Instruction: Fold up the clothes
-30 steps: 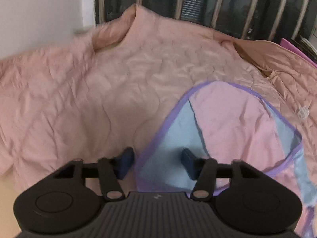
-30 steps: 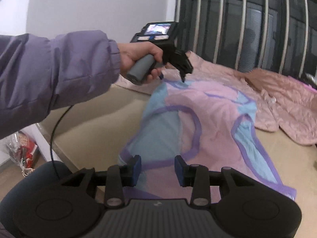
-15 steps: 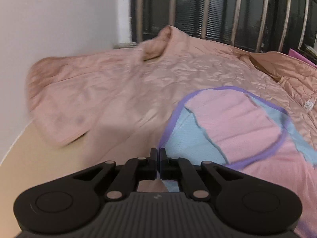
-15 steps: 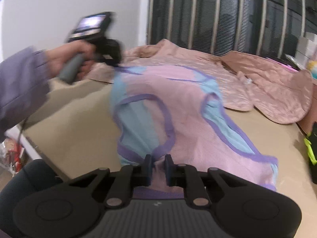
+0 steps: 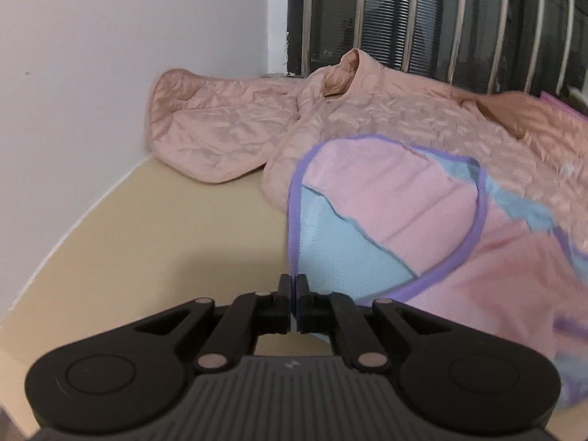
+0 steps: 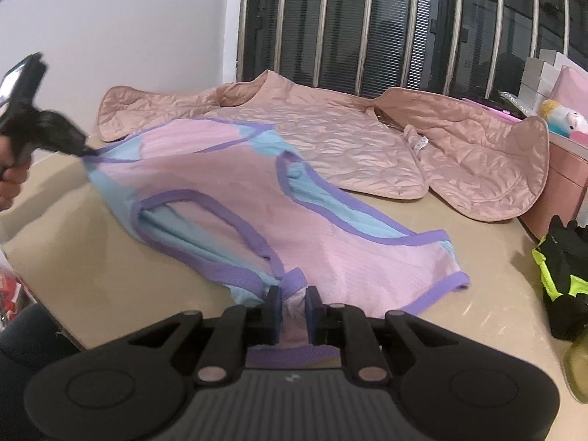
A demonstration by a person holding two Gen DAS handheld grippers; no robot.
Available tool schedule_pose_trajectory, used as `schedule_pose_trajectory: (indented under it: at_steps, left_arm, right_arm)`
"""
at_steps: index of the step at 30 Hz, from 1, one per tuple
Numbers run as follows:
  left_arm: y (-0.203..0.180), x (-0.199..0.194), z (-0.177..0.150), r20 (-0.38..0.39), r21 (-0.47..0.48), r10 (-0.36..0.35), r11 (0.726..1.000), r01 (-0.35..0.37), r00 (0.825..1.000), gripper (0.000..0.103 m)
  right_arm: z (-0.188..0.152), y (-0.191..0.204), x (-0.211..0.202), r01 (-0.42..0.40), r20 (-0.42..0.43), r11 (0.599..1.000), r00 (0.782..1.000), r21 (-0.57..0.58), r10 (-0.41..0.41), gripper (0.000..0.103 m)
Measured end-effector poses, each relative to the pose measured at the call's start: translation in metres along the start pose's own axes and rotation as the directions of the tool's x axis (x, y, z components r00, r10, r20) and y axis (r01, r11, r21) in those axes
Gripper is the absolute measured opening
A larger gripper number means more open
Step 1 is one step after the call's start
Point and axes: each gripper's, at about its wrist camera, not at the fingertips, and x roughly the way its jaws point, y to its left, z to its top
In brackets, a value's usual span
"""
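Pink-and-blue jersey pinched by both claws; white label unreadable.

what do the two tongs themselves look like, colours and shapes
Both the left tongs and right tongs are matte black: a ribbed grey-black body with a small logo, two rounded lobes with circular discs, and linkage bars with silver pivot pins. The right tongs' finger pads look dark blue.
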Motion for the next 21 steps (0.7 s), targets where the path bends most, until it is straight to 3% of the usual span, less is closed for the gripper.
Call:
schedule_pose_trajectory:
  at_steps: [9,16,18,21]
  left_arm:
    - [0.015,-0.054,-0.049,-0.012,-0.055,-0.022,0.998,0.021,1.0,0.002]
    - [0.001,-0.083,-0.075,-0.03,-0.053,-0.098,0.994,0.096,0.995,0.002]
    - [-0.007,-0.084,-0.075,-0.038,-0.012,-0.116,0.993,0.116,0.993,0.005]
    - [-0.005,-0.086,-0.067,-0.014,-0.027,-0.068,0.997,0.067,0.998,0.017]
  right_arm:
    - [0.006,-0.022,0.006,0.054,-0.023,0.999,0.998,-0.001,-0.054,0.013]
    - [0.013,-0.051,0.02,0.124,-0.042,0.991,0.992,0.052,-0.121,0.013]
    - [0.013,-0.055,0.022,0.145,-0.046,0.988,0.989,0.062,-0.142,0.013]
    - [0.015,-0.059,0.019,0.175,-0.066,0.979,0.983,0.106,-0.169,0.014]
